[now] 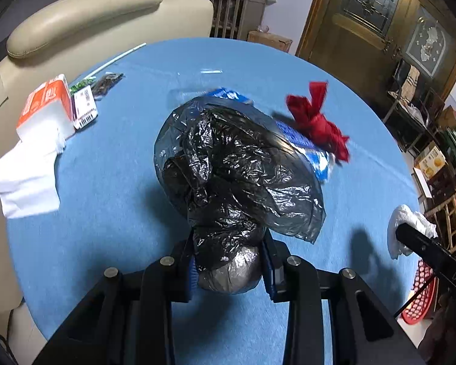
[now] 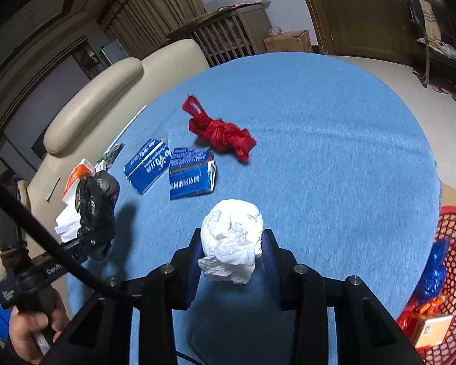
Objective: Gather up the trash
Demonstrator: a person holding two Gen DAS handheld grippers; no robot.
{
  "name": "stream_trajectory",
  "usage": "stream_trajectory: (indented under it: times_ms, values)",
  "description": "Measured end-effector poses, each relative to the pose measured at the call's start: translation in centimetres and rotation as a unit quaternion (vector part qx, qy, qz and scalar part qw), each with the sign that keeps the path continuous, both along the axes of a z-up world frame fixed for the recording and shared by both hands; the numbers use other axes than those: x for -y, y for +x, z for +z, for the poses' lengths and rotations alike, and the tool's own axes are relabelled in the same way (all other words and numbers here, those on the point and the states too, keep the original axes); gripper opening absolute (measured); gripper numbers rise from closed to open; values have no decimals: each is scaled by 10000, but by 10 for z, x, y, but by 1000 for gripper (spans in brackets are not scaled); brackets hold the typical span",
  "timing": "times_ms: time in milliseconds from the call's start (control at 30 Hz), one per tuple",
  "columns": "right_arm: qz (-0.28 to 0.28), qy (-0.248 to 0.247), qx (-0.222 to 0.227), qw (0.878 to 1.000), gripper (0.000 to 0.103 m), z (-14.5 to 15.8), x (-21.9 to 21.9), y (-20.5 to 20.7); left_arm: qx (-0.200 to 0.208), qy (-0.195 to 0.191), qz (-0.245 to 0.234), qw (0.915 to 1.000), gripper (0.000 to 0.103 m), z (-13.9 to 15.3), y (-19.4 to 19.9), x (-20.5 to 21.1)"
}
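My left gripper [image 1: 228, 269] is shut on a crumpled black plastic bag [image 1: 234, 167] and holds it above the blue round table [image 1: 106, 228]. The bag also shows in the right wrist view [image 2: 95, 200]. My right gripper [image 2: 231, 258] is shut on a crumpled white paper ball [image 2: 232, 238], which shows at the right in the left wrist view [image 1: 407, 228]. A knotted red plastic bag [image 2: 222, 132] and two flattened blue cartons [image 2: 191, 172] lie on the table beyond. A red mesh trash basket [image 2: 453, 270] stands off the table's right edge with wrappers inside.
A tissue pack with loose white tissues [image 1: 42, 121], a small packet [image 1: 85, 103] and a white straw [image 2: 130, 123] lie at the table's left. A beige armchair [image 1: 85, 21] stands behind the table. Shelves and boxes [image 1: 431, 152] stand at the right.
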State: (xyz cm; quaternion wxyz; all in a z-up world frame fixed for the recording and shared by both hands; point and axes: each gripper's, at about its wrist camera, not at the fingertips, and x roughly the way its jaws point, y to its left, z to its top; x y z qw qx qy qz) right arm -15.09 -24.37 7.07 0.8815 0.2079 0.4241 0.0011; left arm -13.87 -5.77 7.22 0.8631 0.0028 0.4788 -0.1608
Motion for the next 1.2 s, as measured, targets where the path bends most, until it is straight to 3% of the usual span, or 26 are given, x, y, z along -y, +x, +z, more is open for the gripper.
stream_trajectory:
  times_ms: [600,1200]
  values:
    - [-704,-69,50,9975,40,8,36,-71,214,-1,-1132,9933,36,8,-49,71]
    - [-574,33,161,9982,40,12,32,-65,51,227,-1009,9946,36,2,-48,74]
